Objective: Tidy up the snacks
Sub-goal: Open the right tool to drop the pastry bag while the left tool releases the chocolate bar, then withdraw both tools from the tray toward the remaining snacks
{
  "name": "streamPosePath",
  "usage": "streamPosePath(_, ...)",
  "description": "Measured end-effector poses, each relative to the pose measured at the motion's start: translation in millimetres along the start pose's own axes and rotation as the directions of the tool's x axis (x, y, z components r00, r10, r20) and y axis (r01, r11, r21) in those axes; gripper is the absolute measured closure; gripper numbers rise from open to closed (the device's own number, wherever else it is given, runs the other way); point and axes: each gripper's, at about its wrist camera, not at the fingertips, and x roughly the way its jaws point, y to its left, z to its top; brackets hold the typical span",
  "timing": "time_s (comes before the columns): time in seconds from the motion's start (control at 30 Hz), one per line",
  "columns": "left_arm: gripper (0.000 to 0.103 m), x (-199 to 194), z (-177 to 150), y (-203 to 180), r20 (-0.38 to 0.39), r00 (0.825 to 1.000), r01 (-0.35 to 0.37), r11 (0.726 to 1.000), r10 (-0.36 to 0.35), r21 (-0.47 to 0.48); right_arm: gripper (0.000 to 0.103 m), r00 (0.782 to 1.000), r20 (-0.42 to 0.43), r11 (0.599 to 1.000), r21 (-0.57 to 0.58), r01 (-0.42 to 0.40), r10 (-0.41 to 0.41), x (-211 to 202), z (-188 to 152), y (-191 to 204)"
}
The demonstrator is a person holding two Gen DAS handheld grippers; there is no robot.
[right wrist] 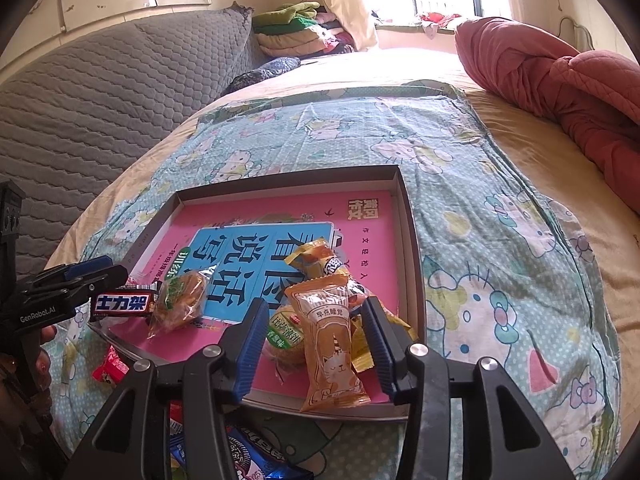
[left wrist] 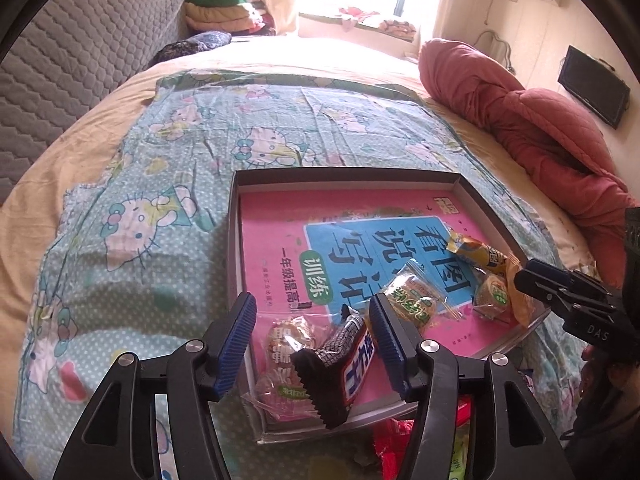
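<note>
A shallow dark-rimmed tray (left wrist: 344,174) (right wrist: 288,178) holding a pink book lies on the bed. My left gripper (left wrist: 313,302) (right wrist: 114,274) is open over the tray's near left corner. A dark chocolate bar (left wrist: 340,364) (right wrist: 122,304) lies between its fingers on the tray edge, beside a clear candy packet (left wrist: 284,344). My right gripper (right wrist: 317,304) (left wrist: 526,278) is open around an orange cat-print packet (right wrist: 328,340) (left wrist: 520,296), which rests on the tray with gaps to both pads. Two green-label cakes (left wrist: 412,296) (right wrist: 180,300) and a yellow packet (left wrist: 476,252) (right wrist: 320,260) also lie in the tray.
Red packets (left wrist: 400,440) (right wrist: 110,368) and a blue cookie pack (right wrist: 248,452) lie on the cat-print cloth (left wrist: 160,200) in front of the tray. A red quilt (left wrist: 540,120) (right wrist: 560,80) is bundled at the right. A grey quilted cushion (left wrist: 80,40) rises at the left.
</note>
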Motion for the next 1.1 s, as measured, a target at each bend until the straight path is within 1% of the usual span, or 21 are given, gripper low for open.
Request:
streamPosePath(0.1,0.04,-3,3,2,0.002,1.0,0.001,1.0,-0.001,-0.011,0.05,1.0,0.006,1.0,0.008,-0.008,0.008,-1,1,-1)
streamPosePath(0.2,0.034,-11,7,7,0.023,1.0,0.01,1.0,-0.009,-0.027,0.049,1.0,0.013,1.0,0.016,-0.011,0.011,-3,2,-2)
streamPosePath(0.4,0.029,-22,14,15,0.047,0.999,0.016,0.998,-0.014,-0.052,0.047,0.999,0.04,1.0,0.017,-0.007,0.006,-9,5,-3)
streamPosePath(0.53,0.029,-30,17,18,0.056,0.998,0.024,0.998,-0.02,-0.062,0.047,0.998,0.055,1.0,0.013,-0.009,0.008,-15,6,-2)
streamPosePath(0.67,0.029,-39,20,23,0.063,0.997,0.041,0.996,-0.036,-0.078,0.042,0.997,0.075,1.0,0.011,-0.012,0.011,-25,6,-2)
streamPosePath(0.83,0.028,-49,21,31,0.069,0.996,0.057,0.993,-0.05,-0.106,0.041,0.996,0.085,1.0,0.012,-0.026,0.025,-34,5,0)
streamPosePath(0.93,0.028,-54,20,30,0.071,0.996,0.064,0.993,-0.057,-0.1,0.041,0.996,0.086,0.999,0.007,-0.034,0.034,-39,4,3)
streamPosePath(1.1,0.028,-57,18,20,0.061,0.996,0.071,0.996,-0.067,-0.062,0.04,0.995,0.09,0.999,-0.013,-0.035,0.036,-46,0,8)
